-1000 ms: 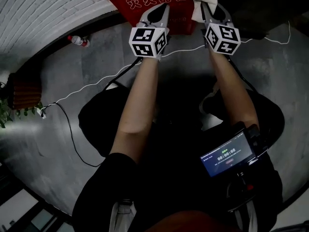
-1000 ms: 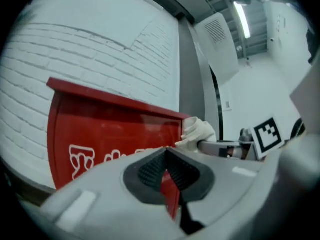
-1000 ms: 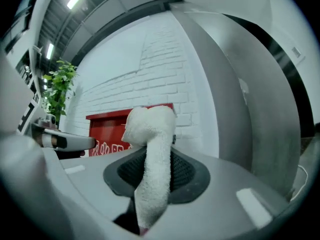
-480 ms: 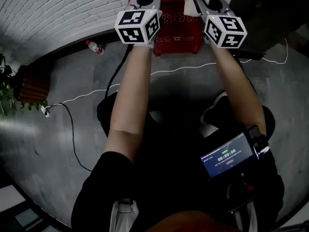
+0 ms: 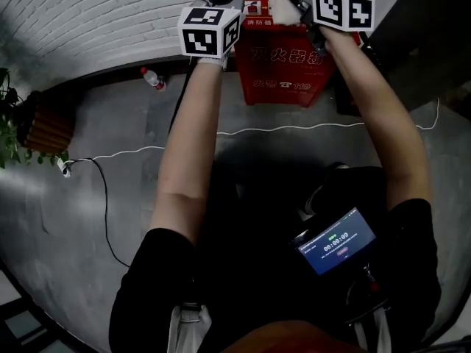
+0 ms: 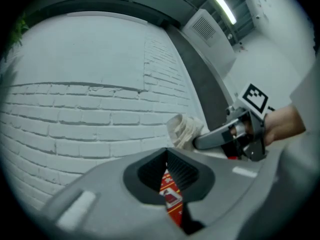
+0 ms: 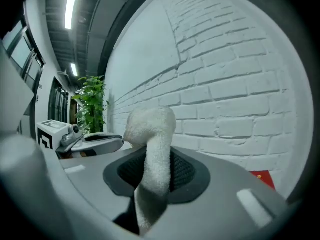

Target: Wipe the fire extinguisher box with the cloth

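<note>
Two right jaws: the right gripper [image 7: 150, 186] is pinched tight on the cloth [image 7: 150, 126], and a fold of it sticks up past the tips.
Two left jaws: the left gripper [image 6: 167, 176] is almost closed, with only a thin slit open. Nothing is held, and a bit of the red box [image 6: 172, 206] is seen through the slit.
Cloth and box: the cloth is held up at the top of the red box. It cannot be told if they touch.
Box: the red box is stood against the white brick wall [image 5: 96, 20], right in front of the person.
Floor: a white cable [image 5: 257, 129] is laid across it, between the person and the red box.
Could go wrong: the cloth might be pulled out of the jaws if it is rubbed too hard. The red box might be pushed or tipped, as it is not held by the left gripper. The cable might be tripped on.
Counted: two grippers, one cloth, one red box, one bottle [image 5: 153, 78], one cable, one plant [image 5: 9, 134], one small screen [image 5: 335, 241].
</note>
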`<state>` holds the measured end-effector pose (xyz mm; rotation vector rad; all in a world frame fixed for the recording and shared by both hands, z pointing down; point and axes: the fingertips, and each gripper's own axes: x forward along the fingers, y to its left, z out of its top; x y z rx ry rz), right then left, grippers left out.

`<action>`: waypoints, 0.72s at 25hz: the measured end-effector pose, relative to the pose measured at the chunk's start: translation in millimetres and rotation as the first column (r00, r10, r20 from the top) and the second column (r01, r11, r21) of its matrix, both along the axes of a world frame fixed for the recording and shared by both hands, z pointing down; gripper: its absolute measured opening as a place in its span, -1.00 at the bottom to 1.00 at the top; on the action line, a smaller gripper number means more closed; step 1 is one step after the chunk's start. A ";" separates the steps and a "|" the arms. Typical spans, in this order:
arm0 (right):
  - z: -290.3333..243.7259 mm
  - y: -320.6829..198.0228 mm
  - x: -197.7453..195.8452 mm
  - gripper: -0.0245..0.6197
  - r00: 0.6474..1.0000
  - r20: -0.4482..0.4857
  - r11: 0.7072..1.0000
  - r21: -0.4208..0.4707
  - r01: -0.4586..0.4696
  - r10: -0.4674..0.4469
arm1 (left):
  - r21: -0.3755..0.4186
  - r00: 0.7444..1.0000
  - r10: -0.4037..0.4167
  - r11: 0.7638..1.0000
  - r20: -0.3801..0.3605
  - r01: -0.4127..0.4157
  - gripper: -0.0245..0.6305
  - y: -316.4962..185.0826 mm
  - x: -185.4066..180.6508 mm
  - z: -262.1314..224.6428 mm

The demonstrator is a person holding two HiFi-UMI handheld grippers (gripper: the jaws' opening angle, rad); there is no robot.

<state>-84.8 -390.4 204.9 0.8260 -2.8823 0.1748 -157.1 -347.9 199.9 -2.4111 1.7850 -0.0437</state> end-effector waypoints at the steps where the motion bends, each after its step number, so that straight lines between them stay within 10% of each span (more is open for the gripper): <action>1: 2.8 -7.1 -10.0 -0.59 1.000 -0.021 1.000 -0.021 0.013 -0.013 | -0.014 1.000 -0.004 1.000 0.001 0.004 -0.92 -6.5 -7.5 5.3; 10: 42.3 -37.6 -88.8 -0.60 0.979 -0.150 0.980 -0.166 0.113 -0.139 | -0.068 1.000 -0.028 0.997 -0.011 0.027 -0.92 -35.4 -52.0 20.9; 18: 79.9 -69.5 -94.1 -0.60 0.903 -0.420 0.996 -0.058 0.067 -0.085 | -0.151 0.996 -0.004 0.988 0.088 0.017 -0.92 -47.4 -54.3 42.6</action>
